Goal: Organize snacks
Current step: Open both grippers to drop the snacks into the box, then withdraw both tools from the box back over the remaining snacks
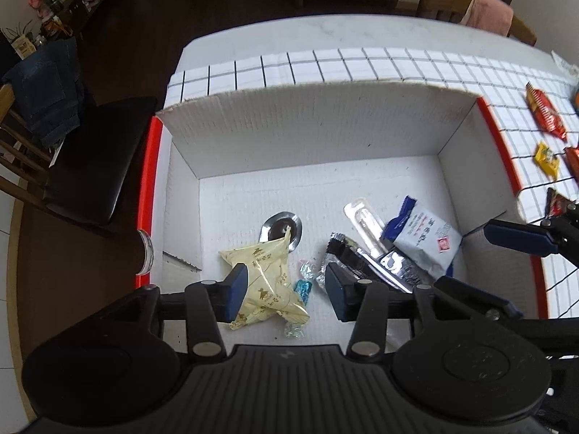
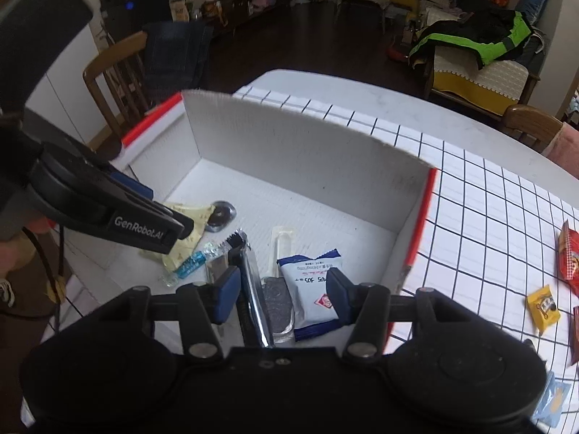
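A white cardboard box with red edges stands on the checked cloth. On its floor lie a cream packet, a blue candy, a round silver item, a black-and-silver packet, a clear tube and a white-and-blue packet. My left gripper hangs open over the cream packet and the candy, its pads apart from them. My right gripper is open above the black-and-silver packet and the white-and-blue packet. The left gripper shows from the side in the right wrist view.
Loose snacks lie on the cloth right of the box: a red packet and a yellow one, seen again as the yellow packet. A black-seated chair stands left of the table. Another wooden chair is at the far side.
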`<state>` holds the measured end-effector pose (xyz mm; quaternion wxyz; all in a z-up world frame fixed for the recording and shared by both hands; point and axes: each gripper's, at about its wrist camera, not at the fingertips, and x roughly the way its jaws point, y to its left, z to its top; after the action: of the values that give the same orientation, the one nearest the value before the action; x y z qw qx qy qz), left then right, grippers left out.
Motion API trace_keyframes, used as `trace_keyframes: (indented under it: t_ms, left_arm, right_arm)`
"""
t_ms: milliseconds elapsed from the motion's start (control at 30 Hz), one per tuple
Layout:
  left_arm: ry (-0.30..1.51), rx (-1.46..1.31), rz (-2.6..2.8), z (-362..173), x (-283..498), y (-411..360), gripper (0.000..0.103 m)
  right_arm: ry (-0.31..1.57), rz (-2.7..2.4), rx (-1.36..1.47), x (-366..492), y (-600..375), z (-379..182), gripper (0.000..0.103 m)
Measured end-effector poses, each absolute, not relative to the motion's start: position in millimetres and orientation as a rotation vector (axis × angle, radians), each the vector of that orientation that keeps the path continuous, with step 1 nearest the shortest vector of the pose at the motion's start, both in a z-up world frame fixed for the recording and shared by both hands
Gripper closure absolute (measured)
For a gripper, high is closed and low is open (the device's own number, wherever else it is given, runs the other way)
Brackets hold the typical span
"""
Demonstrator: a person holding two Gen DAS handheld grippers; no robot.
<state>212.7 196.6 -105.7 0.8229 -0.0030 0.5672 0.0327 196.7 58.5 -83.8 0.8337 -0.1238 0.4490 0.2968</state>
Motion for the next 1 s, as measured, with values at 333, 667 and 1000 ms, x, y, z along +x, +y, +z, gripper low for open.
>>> trace_keyframes:
  t_ms: [333, 667, 1000]
  left_arm:
    - [1.075, 0.001, 0.034, -66.8, 189.1, 178.3, 0.045]
    - [0.948, 0.012, -0.023, -32.2, 165.8, 144.2, 0.034]
    - [0.862, 0.039, -0.107, -19.3, 148.1, 86.9, 0.023]
  right_arm:
    - [0.876, 0.644, -0.176, 176.9, 26.8, -46.3, 0.039]
    - [0.81, 0.608, -0.057, 164.4, -28.3, -18.6, 0.021]
    - [0.786, 0.538, 0.019, 154.8, -97.5, -16.4, 0.008]
